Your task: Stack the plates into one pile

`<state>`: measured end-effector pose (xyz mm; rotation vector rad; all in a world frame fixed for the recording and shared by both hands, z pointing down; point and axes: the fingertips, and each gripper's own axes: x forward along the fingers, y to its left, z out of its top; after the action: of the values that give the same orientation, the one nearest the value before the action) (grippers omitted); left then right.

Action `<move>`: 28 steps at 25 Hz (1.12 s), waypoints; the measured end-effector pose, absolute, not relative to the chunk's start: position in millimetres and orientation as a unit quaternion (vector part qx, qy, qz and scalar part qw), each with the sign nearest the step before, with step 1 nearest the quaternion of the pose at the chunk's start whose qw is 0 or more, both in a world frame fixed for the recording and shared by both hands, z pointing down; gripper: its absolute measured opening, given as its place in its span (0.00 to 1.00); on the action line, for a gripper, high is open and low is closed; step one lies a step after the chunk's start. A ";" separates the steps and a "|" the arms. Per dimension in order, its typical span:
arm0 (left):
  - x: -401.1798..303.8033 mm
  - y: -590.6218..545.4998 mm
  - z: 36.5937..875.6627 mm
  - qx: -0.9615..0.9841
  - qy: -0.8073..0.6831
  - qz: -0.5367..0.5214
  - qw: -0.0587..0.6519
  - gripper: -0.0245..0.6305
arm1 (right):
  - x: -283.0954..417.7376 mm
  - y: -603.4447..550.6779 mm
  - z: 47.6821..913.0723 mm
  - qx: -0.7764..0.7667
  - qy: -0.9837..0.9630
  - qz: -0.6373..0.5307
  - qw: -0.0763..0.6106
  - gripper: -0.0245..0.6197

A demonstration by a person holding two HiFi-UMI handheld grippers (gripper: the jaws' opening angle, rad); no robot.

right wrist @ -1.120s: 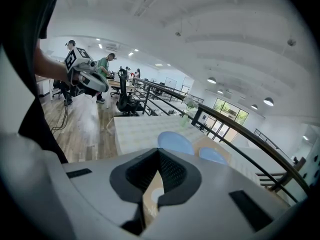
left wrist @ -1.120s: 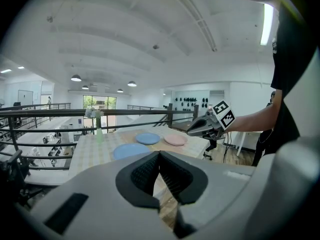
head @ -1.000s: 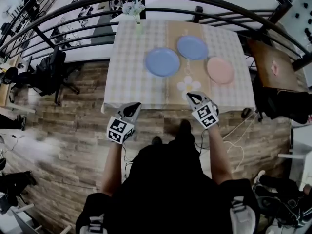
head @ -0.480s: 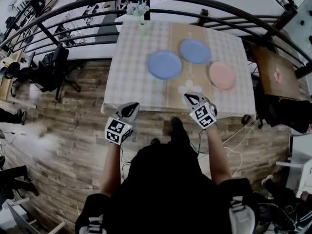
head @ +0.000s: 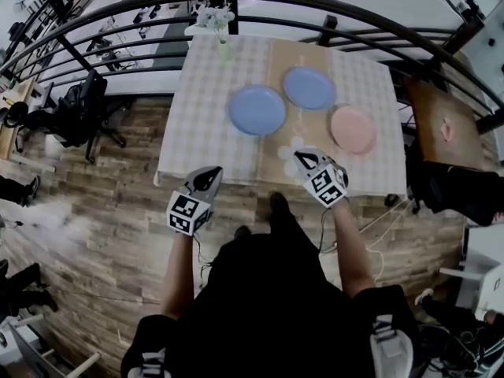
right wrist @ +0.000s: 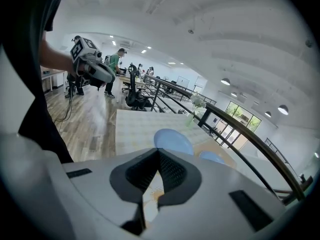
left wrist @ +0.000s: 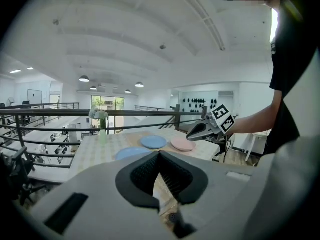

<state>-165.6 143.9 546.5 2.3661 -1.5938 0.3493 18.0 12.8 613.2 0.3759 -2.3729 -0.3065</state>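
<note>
Three plates lie apart on the checked table: a blue plate nearest the middle, a second blue plate behind it, and a pink plate to the right. My left gripper hovers at the table's near edge, shut and empty. My right gripper is over the near edge, short of the pink plate, also shut and empty. In the left gripper view the jaws meet, with the plates ahead. The right gripper view shows its jaws closed before the nearer blue plate.
A vase of flowers stands at the table's far edge, against a dark curved railing. A painted flower marks the cloth near my right gripper. A black office chair sits on the wood floor to the left.
I have drawn a little closer to the table, and both grippers have edged forward over its near edge. Their jaws remain shut; the plates have not moved.
</note>
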 end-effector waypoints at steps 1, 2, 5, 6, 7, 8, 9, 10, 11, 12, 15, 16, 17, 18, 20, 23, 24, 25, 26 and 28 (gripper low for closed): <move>-164.0 140.3 547.2 0.815 -0.551 0.120 0.135 0.04 | 18.5 8.5 613.4 0.142 -0.917 -0.119 0.352 0.03; -162.8 136.9 547.8 0.813 -0.553 0.120 0.136 0.04 | 18.6 4.4 613.9 0.139 -0.918 -0.119 0.353 0.04; -160.7 128.0 548.4 0.809 -0.558 0.118 0.139 0.04 | 20.5 -7.1 617.2 0.134 -0.916 -0.121 0.359 0.04; -159.5 124.9 548.5 0.808 -0.560 0.118 0.141 0.04 | 20.7 -10.3 617.5 0.131 -0.915 -0.122 0.360 0.04; -158.1 121.6 548.8 0.807 -0.561 0.117 0.142 0.04 | 20.4 -13.2 617.5 0.127 -0.916 -0.123 0.360 0.04; -156.7 118.3 549.2 0.806 -0.563 0.116 0.144 0.04 | 19.9 -16.5 617.8 0.122 -0.917 -0.123 0.360 0.04; -155.7 115.1 550.0 0.804 -0.565 0.116 0.145 0.04 | 19.7 -20.1 618.8 0.119 -0.917 -0.124 0.360 0.04; -155.3 112.2 550.7 0.802 -0.567 0.116 0.145 0.04 | 20.0 -23.9 620.7 0.116 -0.917 -0.123 0.361 0.04; -155.5 109.6 551.3 0.800 -0.570 0.116 0.146 0.04 | 20.3 -27.8 623.0 0.115 -0.917 -0.123 0.362 0.04; -156.0 107.3 551.6 0.799 -0.572 0.116 0.147 0.04 | 19.9 -31.5 624.9 0.114 -0.917 -0.122 0.362 0.04; -158.4 101.9 552.7 0.793 -0.579 0.115 0.151 0.04 | 15.2 -39.8 627.7 0.104 -0.918 -0.125 0.361 0.04; -159.5 100.1 553.2 0.791 -0.581 0.114 0.152 0.04 | 13.8 -42.4 629.0 0.100 -0.918 -0.125 0.363 0.04; -160.9 98.5 553.7 0.790 -0.583 0.113 0.153 0.04 | 12.5 -45.0 630.7 0.097 -0.917 -0.125 0.367 0.04; -162.4 97.3 554.2 0.788 -0.586 0.113 0.153 0.04 | 10.9 -47.3 632.2 0.094 -0.916 -0.126 0.370 0.04; -165.9 96.6 555.2 0.784 -0.590 0.113 0.155 0.04 | 5.2 -50.7 633.4 0.087 -0.915 -0.130 0.371 0.04; -171.6 97.2 555.6 0.779 -0.597 0.112 0.156 0.04 | -5.3 -53.0 633.5 0.074 -0.915 -0.141 0.372 0.04; -173.4 96.8 555.6 0.776 -0.601 0.112 0.156 0.04 | -7.5 -54.8 635.8 0.069 -0.914 -0.144 0.373 0.04; -174.9 96.1 555.6 0.773 -0.605 0.112 0.157 0.04 | -9.4 -57.0 638.0 0.065 -0.913 -0.146 0.375 0.04; -176.1 95.1 555.4 0.770 -0.608 0.111 0.157 0.04 | -11.5 -59.2 639.2 0.060 -0.912 -0.148 0.376 0.04; -177.7 92.6 555.2 0.765 -0.615 0.110 0.159 0.04 | -15.5 -64.1 640.5 0.052 -0.912 -0.150 0.377 0.04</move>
<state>-177.7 92.6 555.2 2.1859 -1.7581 0.3131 -15.5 -64.1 640.5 0.1317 -2.3331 -0.3823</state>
